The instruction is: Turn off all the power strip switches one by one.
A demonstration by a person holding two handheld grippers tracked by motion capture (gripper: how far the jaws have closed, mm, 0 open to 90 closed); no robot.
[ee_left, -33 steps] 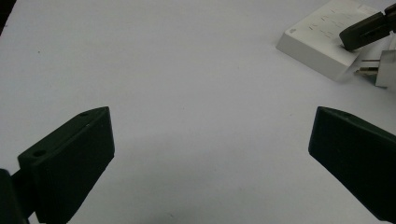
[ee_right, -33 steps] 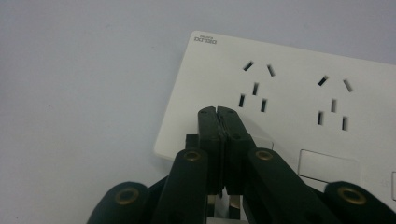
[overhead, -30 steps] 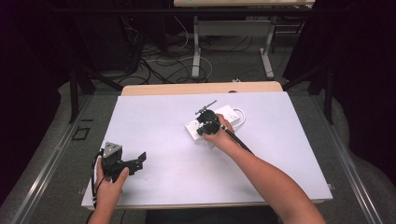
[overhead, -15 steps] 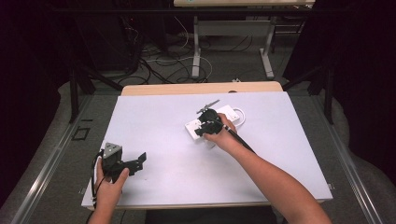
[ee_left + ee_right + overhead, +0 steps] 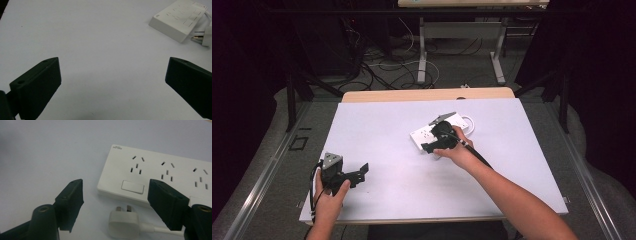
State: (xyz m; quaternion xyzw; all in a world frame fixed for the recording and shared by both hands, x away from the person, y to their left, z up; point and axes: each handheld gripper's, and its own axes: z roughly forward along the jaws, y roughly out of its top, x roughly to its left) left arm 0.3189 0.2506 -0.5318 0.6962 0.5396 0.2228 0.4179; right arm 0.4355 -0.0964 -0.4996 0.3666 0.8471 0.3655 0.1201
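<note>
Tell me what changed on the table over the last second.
The right gripper has just been opening its jaws and drew back slightly from the power strip; the white plug now lies free on the table between the open jaws, unplugged. The left gripper stayed open and in place, and the strip has not moved.

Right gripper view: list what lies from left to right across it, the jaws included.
Left-hand jaw of the open right gripper, white plug lying loose on the table between the jaws, right-hand jaw. The white power strip lies behind and spans from the middle to the right edge.
</note>
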